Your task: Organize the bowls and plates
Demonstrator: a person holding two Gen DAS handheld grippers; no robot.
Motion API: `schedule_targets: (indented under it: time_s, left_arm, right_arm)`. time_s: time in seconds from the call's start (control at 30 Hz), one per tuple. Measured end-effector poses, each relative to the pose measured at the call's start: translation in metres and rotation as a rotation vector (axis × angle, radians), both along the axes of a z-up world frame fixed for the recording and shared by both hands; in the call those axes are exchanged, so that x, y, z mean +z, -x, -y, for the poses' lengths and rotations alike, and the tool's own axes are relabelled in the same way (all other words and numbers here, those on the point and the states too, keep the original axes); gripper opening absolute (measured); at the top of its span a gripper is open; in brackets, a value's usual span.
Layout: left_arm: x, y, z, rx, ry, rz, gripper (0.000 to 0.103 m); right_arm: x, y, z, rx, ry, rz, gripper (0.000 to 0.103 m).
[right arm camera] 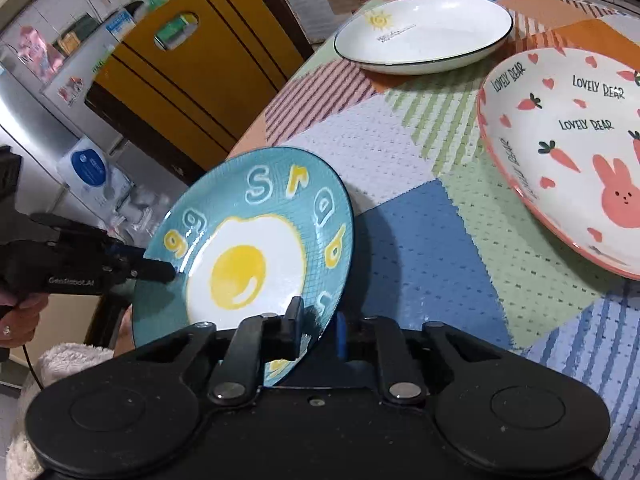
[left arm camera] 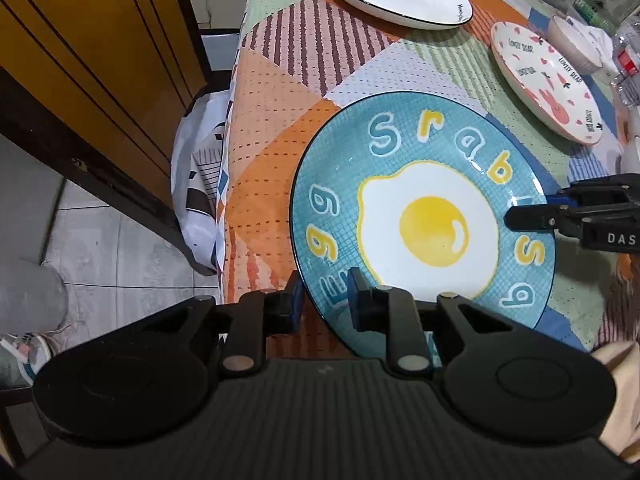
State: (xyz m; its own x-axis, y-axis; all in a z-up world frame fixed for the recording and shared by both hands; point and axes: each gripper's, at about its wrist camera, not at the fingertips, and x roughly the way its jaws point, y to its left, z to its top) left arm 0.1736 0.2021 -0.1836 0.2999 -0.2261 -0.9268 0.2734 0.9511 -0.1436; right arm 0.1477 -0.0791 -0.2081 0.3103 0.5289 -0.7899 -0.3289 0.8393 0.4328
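Glossy glazed ceramic egg plate (left arm camera: 424, 216) (bright glare spots), woven-textured matt patchwork tablecloth (left arm camera: 280, 92)

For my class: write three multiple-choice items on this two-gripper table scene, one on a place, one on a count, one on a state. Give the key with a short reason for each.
1. Where does the white plate with the sun drawing sit?
A. Under the blue egg plate
B. At the far end of the table, apart from the other plates
C. On the floor

2. How many plates are in view?
A. Three
B. Five
C. One

3. How is the blue egg plate held?
A. By neither gripper
B. By the left gripper only
C. By both grippers, each on its rim

Key:
1 B: the white plate lies alone beyond the pink rabbit plate on the tablecloth.
2 A: white, pink and blue egg plate are all that show.
3 C: the left gripper and right gripper each straddle its edge, and it is tilted off the cloth.
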Motion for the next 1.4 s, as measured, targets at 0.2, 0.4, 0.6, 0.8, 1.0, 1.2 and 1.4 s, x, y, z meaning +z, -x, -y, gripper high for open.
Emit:
schedule_targets:
  time_s: [0.2, 0.4, 0.6, 0.8, 1.0, 1.2, 1.4]
  left_arm:
    - [0.01, 0.008, 0.019, -0.034, -0.015, 0.019, 0.021]
    - [0.04, 0.007, 0.04, -0.035, 0.062, 0.057, 0.021]
    - [0.065, -0.008, 0.077, -0.092, 0.141, 0.117, 0.021]
    - [0.062, -0.036, 0.117, -0.12, 0.193, 0.1, 0.021]
    - [0.054, -0.057, 0.15, -0.126, 0.22, 0.089, 0.021]
    - [0.041, -0.075, 0.176, -0.123, 0.216, 0.079, 0.021]
    - [0.03, -0.089, 0.194, -0.117, 0.203, 0.049, 0.021]
  right_arm:
    - [0.0, -0.004, 0.005, 0.031, 0.007, 0.019, 0.019]
    - [0.031, -0.014, 0.031, 0.084, 0.021, 0.068, 0.018]
    - [0.078, -0.026, 0.072, 0.099, 0.062, 0.108, 0.018]
    - [0.098, -0.042, 0.119, 0.04, 0.095, 0.152, 0.017]
    - [0.095, -0.055, 0.156, -0.019, 0.116, 0.162, 0.017]
    - [0.079, -0.068, 0.186, -0.063, 0.113, 0.141, 0.017]
    - [0.063, -0.086, 0.201, -0.09, 0.126, 0.106, 0.017]
